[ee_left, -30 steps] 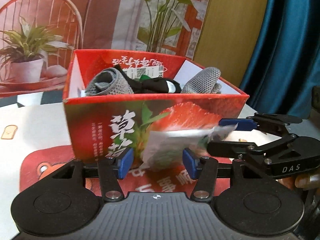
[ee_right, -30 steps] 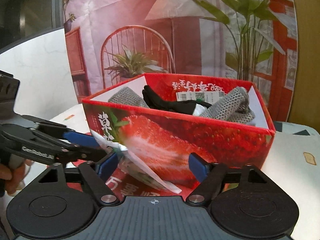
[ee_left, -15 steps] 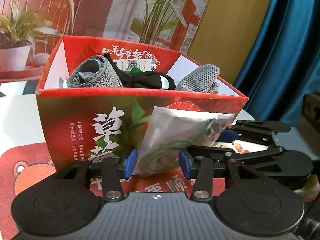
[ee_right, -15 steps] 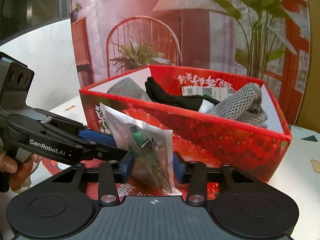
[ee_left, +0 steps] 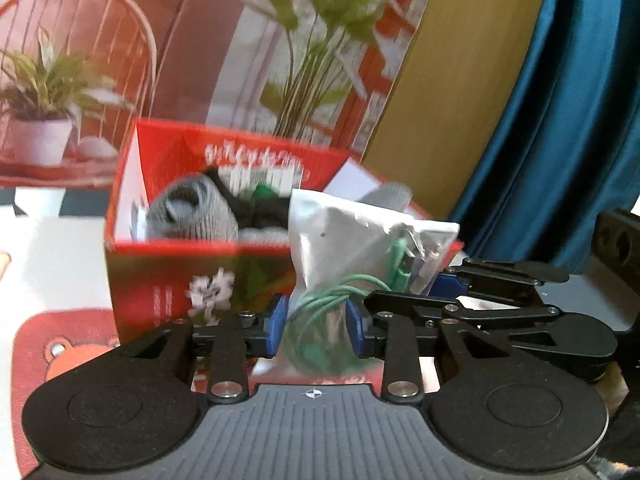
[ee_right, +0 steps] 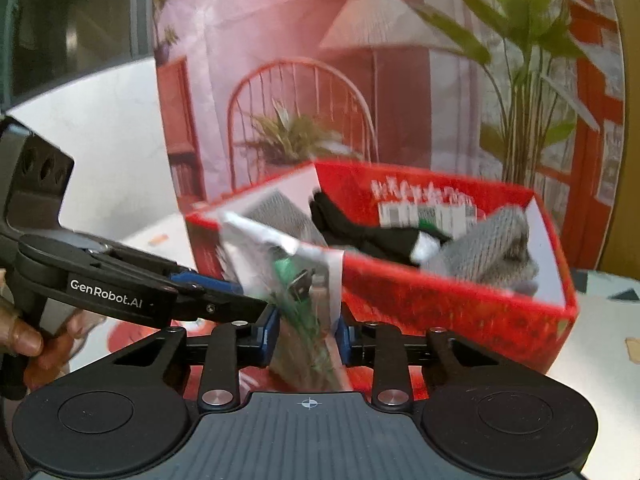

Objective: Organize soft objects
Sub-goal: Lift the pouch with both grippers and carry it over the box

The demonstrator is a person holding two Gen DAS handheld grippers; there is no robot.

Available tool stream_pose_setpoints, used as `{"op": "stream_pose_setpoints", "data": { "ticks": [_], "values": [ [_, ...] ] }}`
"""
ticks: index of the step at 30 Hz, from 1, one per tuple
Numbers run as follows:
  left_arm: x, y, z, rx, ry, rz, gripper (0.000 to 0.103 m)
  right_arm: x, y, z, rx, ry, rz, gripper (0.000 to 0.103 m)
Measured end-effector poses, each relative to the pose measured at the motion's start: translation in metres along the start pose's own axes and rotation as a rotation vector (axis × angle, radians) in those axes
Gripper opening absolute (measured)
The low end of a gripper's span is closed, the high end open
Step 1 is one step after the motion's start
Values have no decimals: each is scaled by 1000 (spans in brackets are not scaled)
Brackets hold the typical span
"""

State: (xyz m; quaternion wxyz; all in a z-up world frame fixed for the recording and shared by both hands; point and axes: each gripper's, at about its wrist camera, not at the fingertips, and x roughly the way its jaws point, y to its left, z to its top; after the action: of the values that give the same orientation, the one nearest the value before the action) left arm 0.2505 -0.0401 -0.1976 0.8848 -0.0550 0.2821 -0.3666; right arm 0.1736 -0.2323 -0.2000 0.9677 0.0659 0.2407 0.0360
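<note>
A clear plastic bag (ee_left: 340, 264) with a green cable inside is pinched from both sides. My left gripper (ee_left: 316, 322) is shut on its lower part. My right gripper (ee_right: 306, 334) is shut on the same bag (ee_right: 304, 280), and its fingers (ee_left: 452, 284) reach in from the right in the left wrist view. The bag is held upright in front of a red strawberry-print box (ee_left: 168, 272) and reaches above the box rim. The box (ee_right: 460, 312) holds grey knitted items (ee_right: 496, 248) and a black item (ee_right: 360, 232).
The box stands on a red bear-print mat (ee_left: 60, 344) on a white table (ee_right: 592, 372). A printed backdrop with a chair and plants stands behind. A blue curtain (ee_left: 560, 120) hangs at the right. The other hand's gripper body (ee_right: 100, 284) sits at the left.
Both grippers have closed on the bag and lifted it from low in front of the box up to the rim. The views have tilted and pulled back a little.
</note>
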Motion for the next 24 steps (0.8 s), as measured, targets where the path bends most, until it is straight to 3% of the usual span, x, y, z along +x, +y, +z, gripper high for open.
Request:
{"op": "stream_pose_setpoints", "data": {
  "ticks": [7,12,18,24],
  "values": [
    [-33,-7,46,-54,-124,-22,34,-23,7,45,-34,-111,45,23],
    [-33,-14,74,6,-175,6,34,-22,-3,84,-29,-162,62,23],
    [-8,-2,85,-24,-153,26,32,6,-18,107,-94,-130,53,23],
    [17,9,78,-27,-76,54,31,36,-33,101,-109,-45,41,26]
  ]
}}
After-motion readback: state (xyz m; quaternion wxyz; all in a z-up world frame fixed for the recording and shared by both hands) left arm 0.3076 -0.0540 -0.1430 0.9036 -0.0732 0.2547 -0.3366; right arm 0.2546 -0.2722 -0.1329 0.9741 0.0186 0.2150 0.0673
